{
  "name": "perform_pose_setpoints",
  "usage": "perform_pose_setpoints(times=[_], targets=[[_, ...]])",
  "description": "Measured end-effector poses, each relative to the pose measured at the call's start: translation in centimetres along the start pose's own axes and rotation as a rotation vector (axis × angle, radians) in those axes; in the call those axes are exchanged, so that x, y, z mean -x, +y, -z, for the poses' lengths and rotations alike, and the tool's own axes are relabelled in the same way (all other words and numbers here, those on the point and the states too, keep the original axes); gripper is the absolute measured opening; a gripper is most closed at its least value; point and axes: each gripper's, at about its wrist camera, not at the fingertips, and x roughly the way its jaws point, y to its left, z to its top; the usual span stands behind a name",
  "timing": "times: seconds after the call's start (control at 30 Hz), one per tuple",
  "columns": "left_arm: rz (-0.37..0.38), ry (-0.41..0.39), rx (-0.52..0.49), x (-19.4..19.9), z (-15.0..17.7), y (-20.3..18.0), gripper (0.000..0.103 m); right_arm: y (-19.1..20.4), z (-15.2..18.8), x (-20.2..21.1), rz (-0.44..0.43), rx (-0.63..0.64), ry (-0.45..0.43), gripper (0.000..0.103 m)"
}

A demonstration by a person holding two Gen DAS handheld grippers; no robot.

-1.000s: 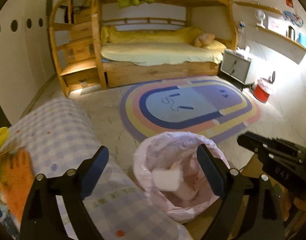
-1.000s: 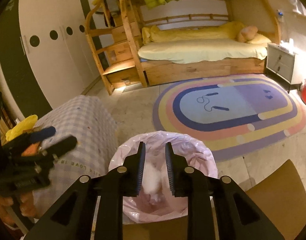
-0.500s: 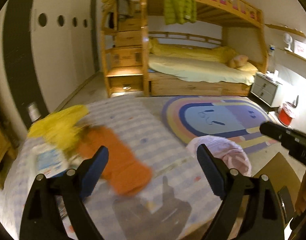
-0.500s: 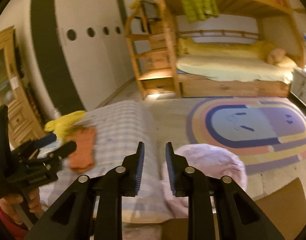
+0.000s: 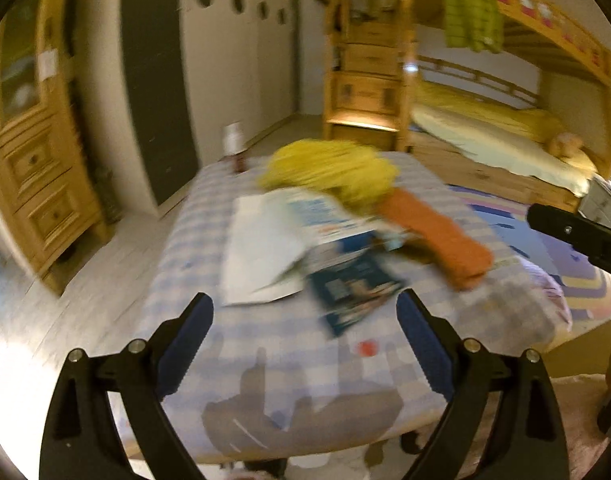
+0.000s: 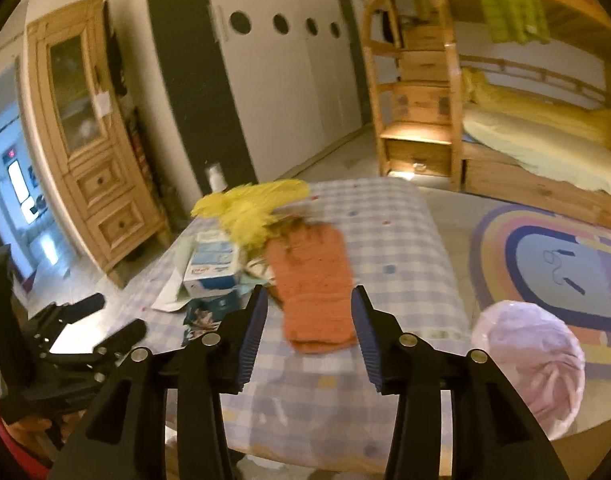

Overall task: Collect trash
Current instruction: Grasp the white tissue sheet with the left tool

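carton (image 6: 211, 270) lies seemingly left beyond right hand-held gripper (image 6: 307, 334).

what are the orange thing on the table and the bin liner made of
Orange item: looks like knitted or terry fabric, matte, with a ribbed, soft-edged surface; blur leaves the weave unclear. Bin liner: thin pale pink plastic film, slightly glossy and translucent, crinkled where it folds over the bin's rim.

Blurring across the left wrist view: yellow cloth (image 5: 333, 176), orange cloth (image 5: 437, 240) and blue booklet (image 5: 353, 288) smearing, print unreadable. Hiding part of the papers under the yellow cloth. Cutting off the bin bag (image 6: 533, 364) at the right wrist view's lower right. Small bottle (image 6: 214, 176) staying too blurred to identify.
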Motion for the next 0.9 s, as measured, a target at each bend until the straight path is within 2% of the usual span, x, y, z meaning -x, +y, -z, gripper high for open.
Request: perform_pose_setpoints(times=[0.17,0.33,0.4,0.47,0.63,0.9], targets=[[-0.047,0.047,0.051,-1.2,0.3,3.3,0.090,1.3,-0.5,-2.7,0.002,0.038,0.049,0.050],[-0.011,0.075,0.060,-2.3,-0.2,3.6,0.090,1.6,-1.2,-4.4,0.005,0.061,0.053,0.050],[-0.010,0.088,0.044,-3.1,-0.4,3.2,0.086,1.5,-1.1,-4.8,0.012,0.062,0.051,0.050],[-0.021,0.103,0.022,-4.0,-0.5,2.6,0.075,1.0,-0.9,-5.0,0.016,0.046,0.057,0.050],[-0.051,0.131,-0.037,-6.6,-0.9,1.5,0.062,0.1,-1.7,-5.3,0.016,0.019,0.041,0.050],[-0.080,0.157,-0.082,-9.0,-1.7,0.2,0.059,-1.7,-2.5,-5.6,0.003,-0.042,0.033,0.050]])
